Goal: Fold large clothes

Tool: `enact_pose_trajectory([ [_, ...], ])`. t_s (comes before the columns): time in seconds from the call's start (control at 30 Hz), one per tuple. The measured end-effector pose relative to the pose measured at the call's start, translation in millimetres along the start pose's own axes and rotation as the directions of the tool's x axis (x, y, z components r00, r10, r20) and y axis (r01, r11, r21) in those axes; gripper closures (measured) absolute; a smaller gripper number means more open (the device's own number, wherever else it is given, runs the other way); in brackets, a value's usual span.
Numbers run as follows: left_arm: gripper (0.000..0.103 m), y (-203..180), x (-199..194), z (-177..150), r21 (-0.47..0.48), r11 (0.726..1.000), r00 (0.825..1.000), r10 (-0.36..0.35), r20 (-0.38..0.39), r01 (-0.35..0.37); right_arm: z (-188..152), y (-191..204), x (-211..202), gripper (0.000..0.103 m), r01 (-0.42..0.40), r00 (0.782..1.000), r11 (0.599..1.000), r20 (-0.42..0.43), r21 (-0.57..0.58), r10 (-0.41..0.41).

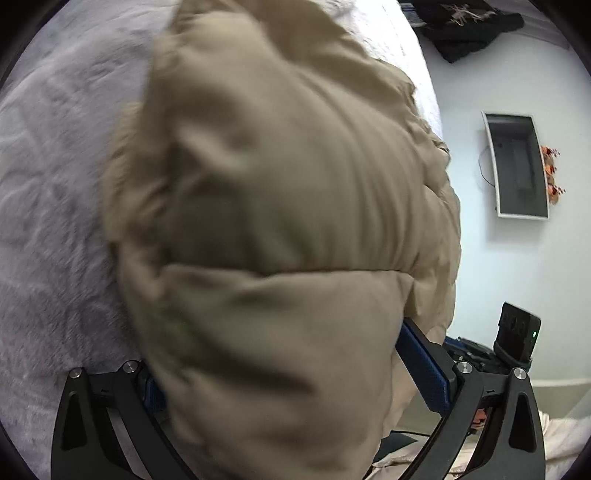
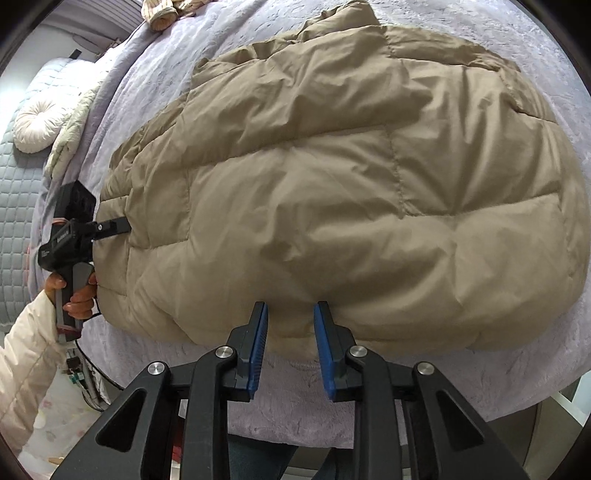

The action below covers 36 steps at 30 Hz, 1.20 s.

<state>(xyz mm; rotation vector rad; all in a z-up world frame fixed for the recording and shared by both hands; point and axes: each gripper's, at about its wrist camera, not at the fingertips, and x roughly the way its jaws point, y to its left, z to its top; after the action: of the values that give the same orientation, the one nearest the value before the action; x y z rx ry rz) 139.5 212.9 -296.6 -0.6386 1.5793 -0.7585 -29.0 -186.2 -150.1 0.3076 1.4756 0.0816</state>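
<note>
A large tan quilted down jacket [image 2: 314, 192] lies spread on the lavender bedspread [image 2: 295, 398]. In the left wrist view the jacket [image 1: 277, 221] fills the frame and bulges between my left gripper's jaws; one blue pad [image 1: 424, 365] shows at the right, the other is hidden under fabric. The left gripper [image 2: 122, 225] also shows in the right wrist view, at the jacket's left edge with its finger on the fabric. My right gripper [image 2: 290, 314] is open, its tips at the jacket's near hem, nothing between the blue pads [image 2: 258, 347].
A round white cushion [image 2: 35, 125] and grey quilted mattress [image 2: 18, 206] lie at the left. Striped clothing [image 2: 162, 11] sits at the bed's far end. A dark garment [image 1: 472, 26] and a wall-mounted box [image 1: 517, 166] show beyond the bed.
</note>
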Motion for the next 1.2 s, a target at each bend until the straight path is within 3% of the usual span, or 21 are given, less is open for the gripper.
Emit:
enact_pose_trajectory([
  [0.1, 0.000, -2.3, 1.9, -0.9, 0.006, 1.000, 1.000, 0.010, -0.008, -0.010, 2.9, 3.0, -9.8, 0.075, -0.044, 0.999, 0.999, 0.030, -0.007, 0.044],
  [0.2, 0.000, -5.1, 3.1, -1.1, -0.002, 1.000, 1.000, 0.018, 0.004, -0.018, 9.8, 5.9, -29.3, 0.075, -0.049, 0.991, 0.998, 0.125, -0.032, 0.052],
  [0.23, 0.011, -8.2, 2.7, -2.6, 0.000, 1.000, 0.999, 0.029, 0.015, -0.029, 13.1, 5.1, -32.2, 0.075, -0.045, 0.988, 0.999, 0.148, -0.030, 0.049],
  [0.27, 0.032, -12.9, 4.3, -4.0, 0.007, 0.999, 0.999, 0.035, 0.016, -0.035, 19.6, 1.6, -32.6, 0.075, -0.045, 0.985, 0.999, 0.166, -0.020, 0.047],
  [0.33, 0.059, -21.1, 4.0, -6.6, 0.010, 1.000, 1.000, 0.005, 0.010, -0.005, 33.7, -5.3, -26.5, 0.075, -0.060, 0.983, 0.998, 0.175, 0.002, 0.059],
  [0.43, 0.071, -39.8, -3.6, -10.4, 0.024, 1.000, 1.000, 0.010, 0.023, -0.011, 49.7, -12.0, -7.5, 0.075, -0.070, 0.982, 0.998, 0.179, 0.010, 0.067],
  [0.53, 0.072, -72.8, -16.5, -15.3, 0.040, 0.998, 0.998, -0.047, 0.045, 0.045, 59.4, -13.0, 15.0, 0.075, -0.066, 0.983, 0.998, 0.169, 0.003, 0.065],
  [0.67, 0.072, -147.4, -28.3, -23.9, 0.124, 0.983, 0.988, -0.142, 0.064, 0.134, 68.6, -18.7, 36.6, 0.075, -0.092, 0.985, 0.996, 0.151, 0.020, 0.088],
  [0.73, 0.072, -187.5, -23.0, -27.0, 0.177, 0.975, 0.988, -0.145, 0.053, 0.134, 72.7, -25.3, 44.6, 0.076, -0.119, 0.984, 0.992, 0.142, 0.041, 0.112],
  [0.93, 0.072, -281.8, 29.4, -32.0, 0.261, 0.965, 0.999, -0.039, 0.038, 0.027, 73.7, -47.3, 56.2, 0.082, -0.223, 0.969, 0.969, 0.131, 0.103, 0.209],
  [1.03, 0.072, -309.5, 50.6, -34.3, 0.283, 0.958, 0.998, 0.024, 0.052, -0.037, 74.8, -60.5, 61.2, 0.095, -0.275, 0.958, 0.951, 0.129, 0.144, 0.257],
  [1.2, 0.072, -339.6, 76.8, -39.3, 0.269, 0.953, 0.989, 0.123, 0.084, -0.141, 77.9, -85.5, 72.2, 0.101, -0.392, 0.920, 0.894, 0.118, 0.216, 0.374],
])
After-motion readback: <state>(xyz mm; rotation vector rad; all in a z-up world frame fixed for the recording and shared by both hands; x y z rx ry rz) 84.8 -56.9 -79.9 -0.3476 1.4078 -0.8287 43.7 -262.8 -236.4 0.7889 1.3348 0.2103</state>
